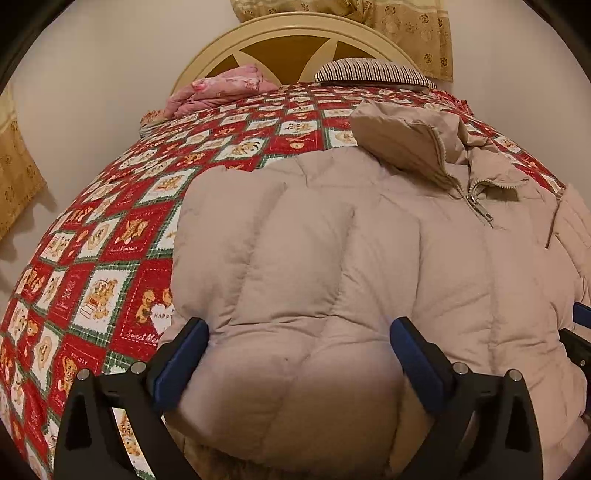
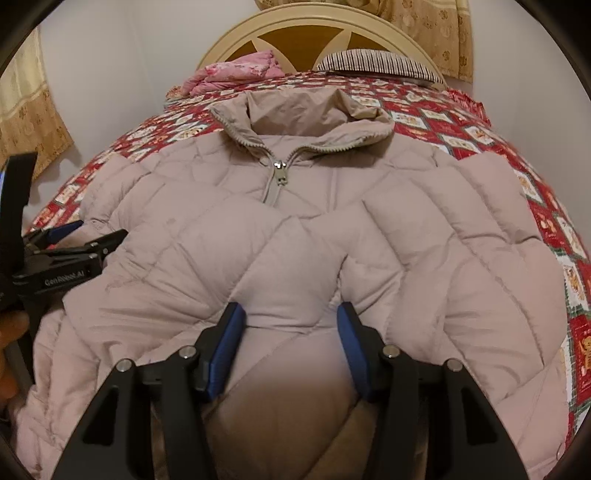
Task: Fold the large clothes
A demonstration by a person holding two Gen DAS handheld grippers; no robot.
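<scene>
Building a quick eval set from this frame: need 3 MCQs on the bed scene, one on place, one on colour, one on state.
1. Where does the striped pillow lie?
A. at the headboard
B. on the jacket
C. on the floor

2. What colour is the puffer jacket?
A. navy
B. pale beige-pink
C. green

3. How is the jacket's zipper?
A. fully undone
B. missing
C. closed up to near the collar

Key: 1 A, the pillow sits at the far end of the quilt against the headboard. 2 B, both views show pale beige-pink fabric. 3 C, the pull sits just under the collar.
</scene>
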